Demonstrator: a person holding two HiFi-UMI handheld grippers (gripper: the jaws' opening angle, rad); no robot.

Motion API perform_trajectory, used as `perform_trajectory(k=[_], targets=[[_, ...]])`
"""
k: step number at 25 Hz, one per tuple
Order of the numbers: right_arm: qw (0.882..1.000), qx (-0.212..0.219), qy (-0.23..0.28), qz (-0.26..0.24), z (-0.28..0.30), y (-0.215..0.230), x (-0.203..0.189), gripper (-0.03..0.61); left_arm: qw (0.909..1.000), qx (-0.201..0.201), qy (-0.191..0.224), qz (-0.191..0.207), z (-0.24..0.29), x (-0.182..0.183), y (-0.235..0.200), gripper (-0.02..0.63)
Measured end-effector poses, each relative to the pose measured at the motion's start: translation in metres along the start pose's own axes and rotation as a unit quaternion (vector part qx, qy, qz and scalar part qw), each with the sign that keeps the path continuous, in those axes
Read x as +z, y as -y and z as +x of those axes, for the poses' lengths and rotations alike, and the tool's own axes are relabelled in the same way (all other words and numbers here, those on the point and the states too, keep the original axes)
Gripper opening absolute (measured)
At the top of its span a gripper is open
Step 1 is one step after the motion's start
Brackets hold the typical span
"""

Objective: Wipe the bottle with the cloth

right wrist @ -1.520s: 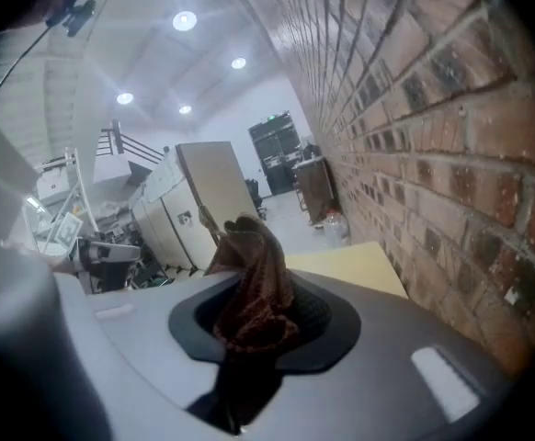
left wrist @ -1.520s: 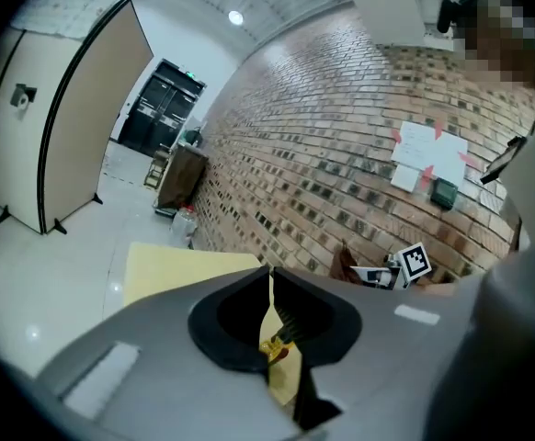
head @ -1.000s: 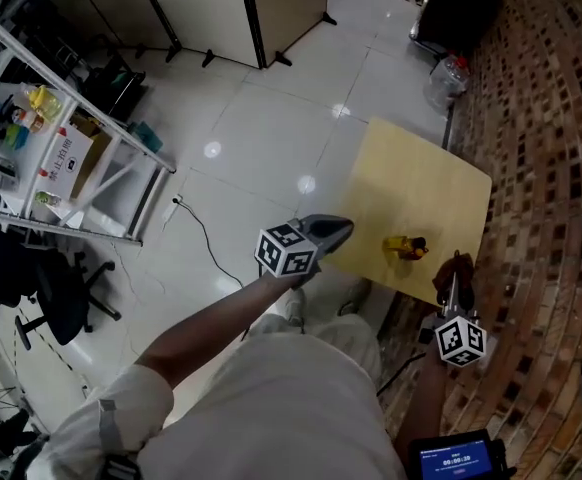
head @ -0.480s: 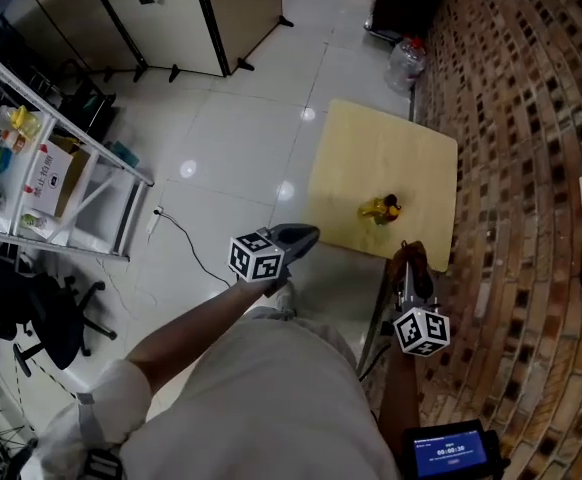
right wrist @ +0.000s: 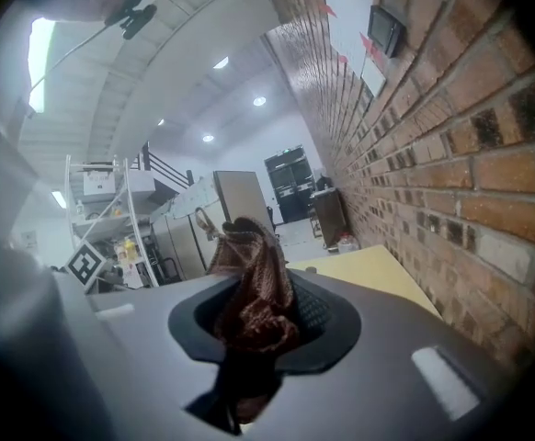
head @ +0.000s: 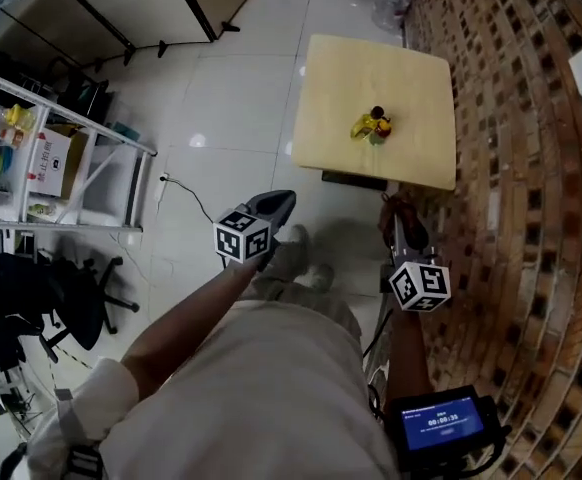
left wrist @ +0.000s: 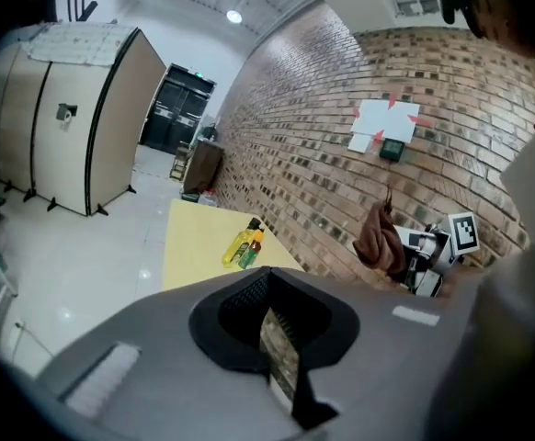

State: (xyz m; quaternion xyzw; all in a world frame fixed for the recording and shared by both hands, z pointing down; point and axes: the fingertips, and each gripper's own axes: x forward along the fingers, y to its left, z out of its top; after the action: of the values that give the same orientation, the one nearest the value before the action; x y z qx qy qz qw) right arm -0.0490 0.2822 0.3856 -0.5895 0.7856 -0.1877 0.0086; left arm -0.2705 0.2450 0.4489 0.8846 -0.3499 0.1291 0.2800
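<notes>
Now short of the table (head: 416,78), well apart from the bottle (head: 369,125) on it: left gripper (head: 279,201) pressed together, empty; right gripper (head: 401,230) pinching the cloth (right wrist: 254,283).

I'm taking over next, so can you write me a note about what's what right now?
Left gripper: shut, empty.
Right gripper: shut on the brown cloth.
Bottles: two, side by side on the yellow table, ahead of both grippers, with nothing touching them.
Done: the cloth is in the grip.
Left: get to the table and wipe a bottle with the cloth.
</notes>
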Motion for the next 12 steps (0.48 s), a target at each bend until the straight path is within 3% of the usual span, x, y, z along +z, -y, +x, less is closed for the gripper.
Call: perform_trajectory(k=[5, 12], targets=[[1.0, -0.007, -0.006, -0.001, -0.022, -0.006, -0.012, 0.086, 0.9999, 0.008, -0.011, 0.001, -0.018, -0.023, 0.01, 0.008], [0.999, -0.036, -0.014, -0.026, -0.031, -0.02, -0.015, 0.083, 0.9999, -0.002, -0.005, 0.01, -0.029, -0.002, -0.008, 0.008]])
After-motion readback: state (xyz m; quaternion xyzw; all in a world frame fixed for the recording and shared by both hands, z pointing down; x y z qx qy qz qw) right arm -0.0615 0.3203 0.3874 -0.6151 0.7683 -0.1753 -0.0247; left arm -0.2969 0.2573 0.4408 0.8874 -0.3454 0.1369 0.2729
